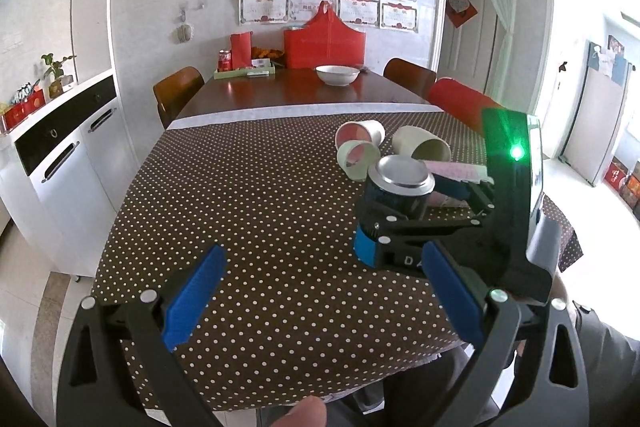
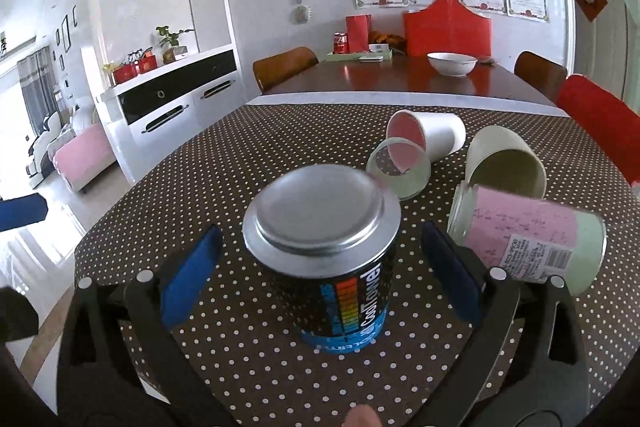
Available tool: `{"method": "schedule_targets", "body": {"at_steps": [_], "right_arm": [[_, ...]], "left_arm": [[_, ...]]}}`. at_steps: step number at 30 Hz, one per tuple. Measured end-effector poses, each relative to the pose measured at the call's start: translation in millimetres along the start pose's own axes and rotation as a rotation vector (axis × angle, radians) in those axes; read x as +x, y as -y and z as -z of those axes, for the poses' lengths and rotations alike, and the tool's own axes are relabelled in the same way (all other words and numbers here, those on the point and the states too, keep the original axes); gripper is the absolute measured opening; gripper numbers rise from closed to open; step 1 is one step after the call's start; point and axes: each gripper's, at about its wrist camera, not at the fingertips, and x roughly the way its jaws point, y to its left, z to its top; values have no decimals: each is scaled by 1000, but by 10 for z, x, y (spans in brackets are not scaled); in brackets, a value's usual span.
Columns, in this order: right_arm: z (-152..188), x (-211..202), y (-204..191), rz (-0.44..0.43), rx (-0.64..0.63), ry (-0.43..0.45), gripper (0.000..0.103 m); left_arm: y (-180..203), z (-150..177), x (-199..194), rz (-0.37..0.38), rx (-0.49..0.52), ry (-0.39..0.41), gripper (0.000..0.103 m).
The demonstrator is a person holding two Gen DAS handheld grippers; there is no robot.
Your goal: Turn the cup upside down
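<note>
A black cup (image 2: pixel 332 259) with a rainbow label stands upside down on the dotted tablecloth (image 2: pixel 224 155), its silver base up and its print inverted. My right gripper (image 2: pixel 320 279) is open, one blue pad (image 2: pixel 188 279) on each side of the cup with gaps between. In the left wrist view the same cup (image 1: pixel 400 187) sits inside the right gripper (image 1: pixel 412 217) at the right. My left gripper (image 1: pixel 326 295) is open over bare cloth near the table's front edge, holding nothing.
Several other cups lie on their sides behind the black one: a white one (image 2: pixel 436 135), a pale green one (image 2: pixel 400 167), a cream one (image 2: pixel 508 163) and a pink-labelled one (image 2: pixel 528 239). A white bowl (image 2: pixel 452 63), red bag (image 2: pixel 448 27) and chairs are beyond.
</note>
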Motion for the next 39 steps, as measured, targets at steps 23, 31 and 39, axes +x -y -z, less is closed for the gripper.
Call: {"method": "schedule_targets", "body": {"at_steps": [23, 31, 39], "right_arm": [[-318, -1362, 35, 195, 54, 175, 97], [-293, -1971, -48, 259, 77, 236, 97], [-203, -2398, -214, 307, 83, 294, 97]], "left_arm": [[347, -185, -748, -120, 34, 215, 97], [460, -183, -1090, -188, 6, 294, 97], [555, -122, -1377, -212, -3, 332, 97]]}}
